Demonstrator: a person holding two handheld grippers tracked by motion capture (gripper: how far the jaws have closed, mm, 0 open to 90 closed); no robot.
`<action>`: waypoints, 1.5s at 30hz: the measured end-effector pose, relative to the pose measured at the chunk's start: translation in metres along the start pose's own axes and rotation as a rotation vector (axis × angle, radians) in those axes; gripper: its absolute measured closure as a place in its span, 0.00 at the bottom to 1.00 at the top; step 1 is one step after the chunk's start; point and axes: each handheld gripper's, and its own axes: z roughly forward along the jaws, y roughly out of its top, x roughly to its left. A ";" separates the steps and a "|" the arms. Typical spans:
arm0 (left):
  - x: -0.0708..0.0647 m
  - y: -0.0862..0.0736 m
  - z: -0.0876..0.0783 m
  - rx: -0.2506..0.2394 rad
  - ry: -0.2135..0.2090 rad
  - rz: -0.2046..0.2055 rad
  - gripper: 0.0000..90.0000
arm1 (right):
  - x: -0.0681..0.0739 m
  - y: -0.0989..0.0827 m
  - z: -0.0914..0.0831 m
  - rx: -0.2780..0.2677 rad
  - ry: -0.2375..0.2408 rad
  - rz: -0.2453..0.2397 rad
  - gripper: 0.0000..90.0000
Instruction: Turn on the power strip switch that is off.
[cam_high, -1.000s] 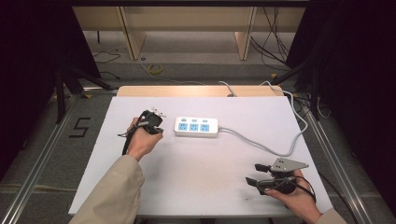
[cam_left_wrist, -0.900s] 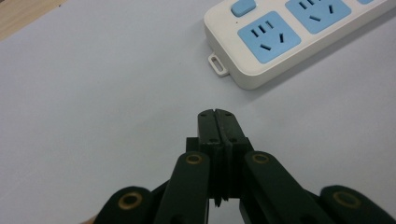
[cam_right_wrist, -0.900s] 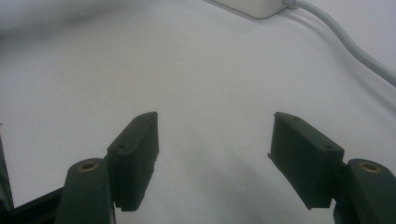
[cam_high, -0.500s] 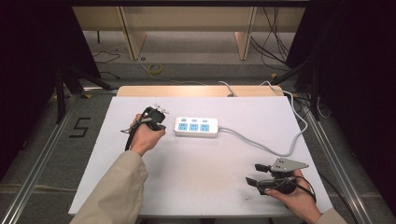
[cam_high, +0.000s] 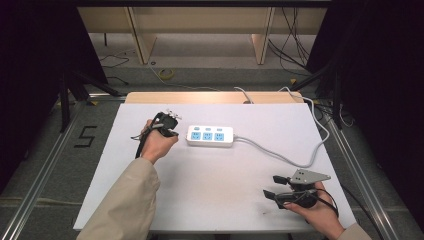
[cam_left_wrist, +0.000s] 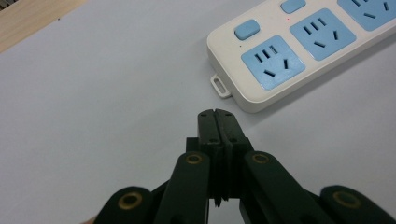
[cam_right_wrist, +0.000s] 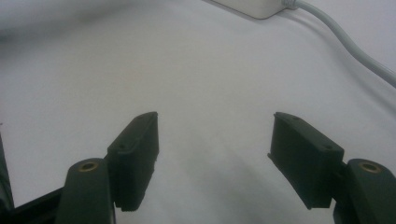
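Note:
A white power strip (cam_high: 210, 136) with three blue sockets lies across the middle of the white table (cam_high: 215, 200); its grey cable (cam_high: 280, 156) loops off to the right. My left gripper (cam_high: 172, 120) is held just left of the strip's end, apart from it. In the left gripper view the jaws of that gripper (cam_left_wrist: 217, 114) are shut together with nothing between them, a short way from the power strip (cam_left_wrist: 299, 51) and its small end tab. My right gripper (cam_high: 272, 187) rests near the table's front right, jaws wide open over bare tabletop (cam_right_wrist: 215, 123).
The cable (cam_right_wrist: 348, 44) runs past the right gripper's far side. A wooden board edges the table's back (cam_high: 210, 97). Metal rails flank the table on both sides, and loose cables lie on the floor behind.
The left hand has shifted slightly nearer the power strip's left end. The right hand and gripper have stayed put.

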 end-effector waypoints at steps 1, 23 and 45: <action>0.000 0.000 0.000 0.002 0.000 0.001 1.00 | 0.000 0.000 0.000 0.000 0.000 0.000 0.37; 0.003 0.014 0.008 0.017 0.003 0.016 1.00 | -0.001 -0.001 0.000 -0.001 0.001 0.005 0.37; 0.004 0.030 0.017 0.017 0.000 0.039 1.00 | -0.001 -0.001 0.000 0.002 -0.003 0.010 0.37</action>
